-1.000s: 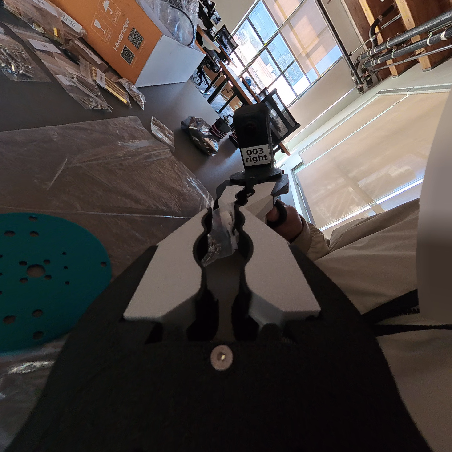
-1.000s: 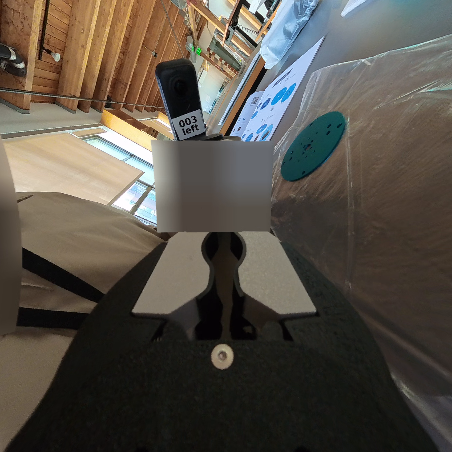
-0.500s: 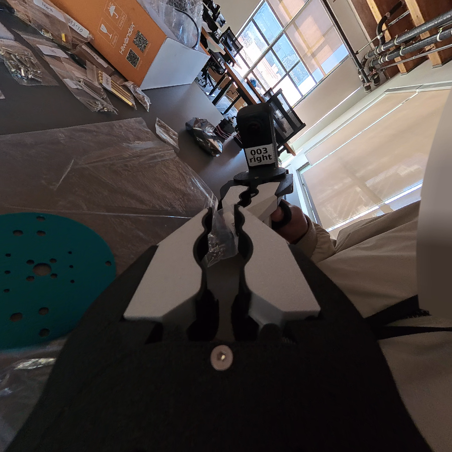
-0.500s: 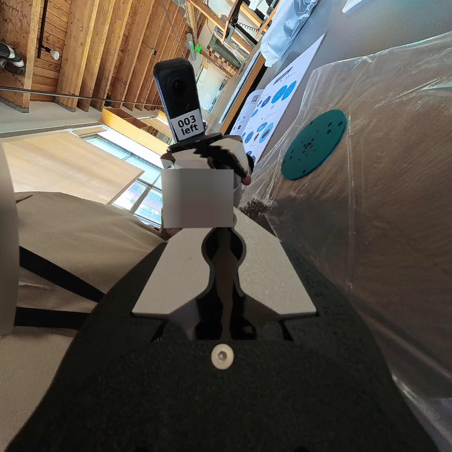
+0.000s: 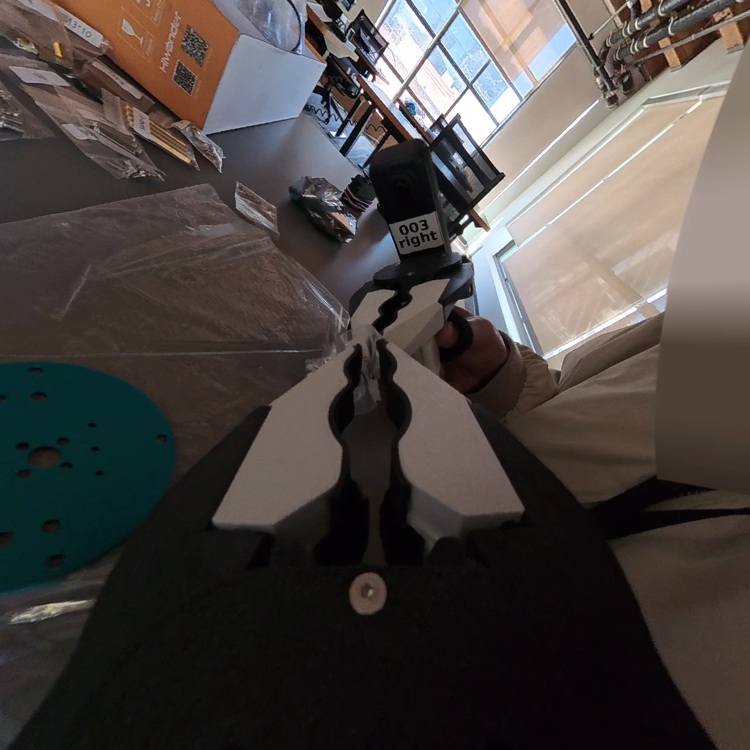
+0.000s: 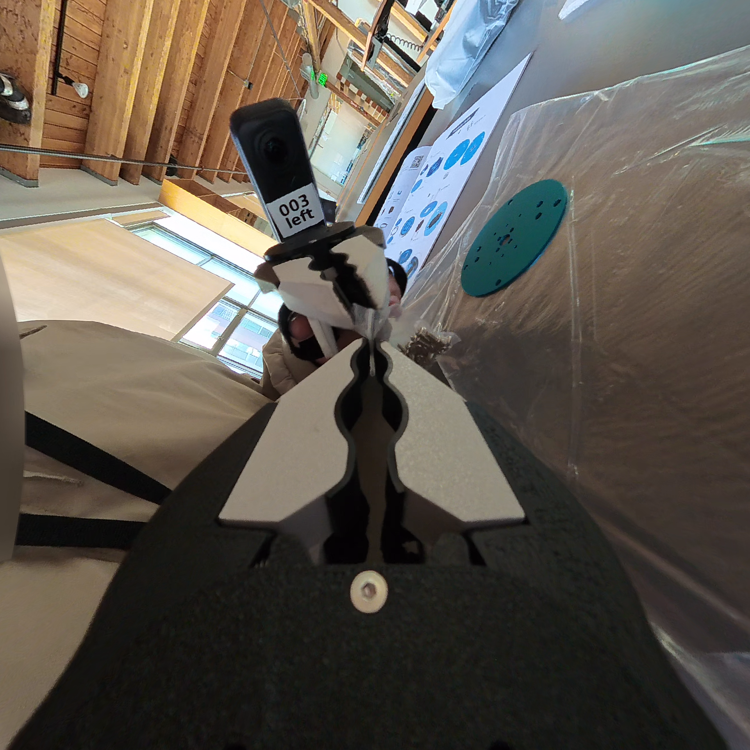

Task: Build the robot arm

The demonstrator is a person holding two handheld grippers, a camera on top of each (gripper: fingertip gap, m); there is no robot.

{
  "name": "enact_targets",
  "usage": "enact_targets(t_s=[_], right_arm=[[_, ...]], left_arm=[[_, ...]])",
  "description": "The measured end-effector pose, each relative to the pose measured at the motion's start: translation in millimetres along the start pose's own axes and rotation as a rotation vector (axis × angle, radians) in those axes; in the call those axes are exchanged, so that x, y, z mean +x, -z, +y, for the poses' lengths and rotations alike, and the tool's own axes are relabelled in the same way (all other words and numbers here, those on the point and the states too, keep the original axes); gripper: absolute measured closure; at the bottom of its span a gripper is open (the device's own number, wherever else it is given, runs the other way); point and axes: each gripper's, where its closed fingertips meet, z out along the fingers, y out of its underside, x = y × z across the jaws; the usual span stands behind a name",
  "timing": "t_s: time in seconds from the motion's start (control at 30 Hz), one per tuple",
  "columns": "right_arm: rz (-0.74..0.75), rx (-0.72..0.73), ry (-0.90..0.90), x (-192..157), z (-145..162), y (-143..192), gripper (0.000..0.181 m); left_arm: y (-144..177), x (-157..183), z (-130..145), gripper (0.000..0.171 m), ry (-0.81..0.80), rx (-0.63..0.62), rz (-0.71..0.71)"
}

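My left gripper (image 5: pixel 369 350) is shut on a small clear plastic bag (image 5: pixel 367 389) with a white label. My right gripper (image 6: pixel 371 345) meets it tip to tip and is shut on a thin edge of the same bag (image 6: pixel 371 359). The right gripper also shows in the left wrist view (image 5: pixel 375 330), and the left gripper in the right wrist view (image 6: pixel 367 320). A cluster of small dark screws (image 6: pixel 426 345) sits just beside the tips on the table side. I cannot tell whether they are inside the bag or on the sheet.
A teal disc with holes (image 5: pixel 61 466) (image 6: pixel 515 239) lies on a clear plastic sheet (image 5: pixel 162 284) over the dark table. Behind are an orange and white box (image 5: pixel 182 52), several hardware bags (image 5: pixel 101 134), a foil bag (image 5: pixel 324 207) and a printed sheet (image 6: pixel 446 174). Less than 4 cm separates the two grippers' tips.
The bulge of screws that sat between my left jaws has slid out toward the table side, so a flatter part of the bag is pinched. Both grippers stay tip to tip.
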Motion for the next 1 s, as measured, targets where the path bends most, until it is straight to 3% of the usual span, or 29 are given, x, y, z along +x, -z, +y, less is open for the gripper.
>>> enact_targets(t_s=[0.3, 0.5, 1.0], right_arm=[[0.018, -0.025, 0.028, 0, 4, -2, 0.181], [0.006, -0.010, 0.020, -1, 2, 0, 0.181], [0.004, -0.015, 0.017, 0, 2, -1, 0.181]], left_arm=[[-3, 4, 5, 0.165, -0.045, -0.063, 0.012], [5, -1, -7, 0.165, -0.028, -0.014, 0.012], [1, 1, -4, 0.162, -0.034, -0.008, 0.008]])
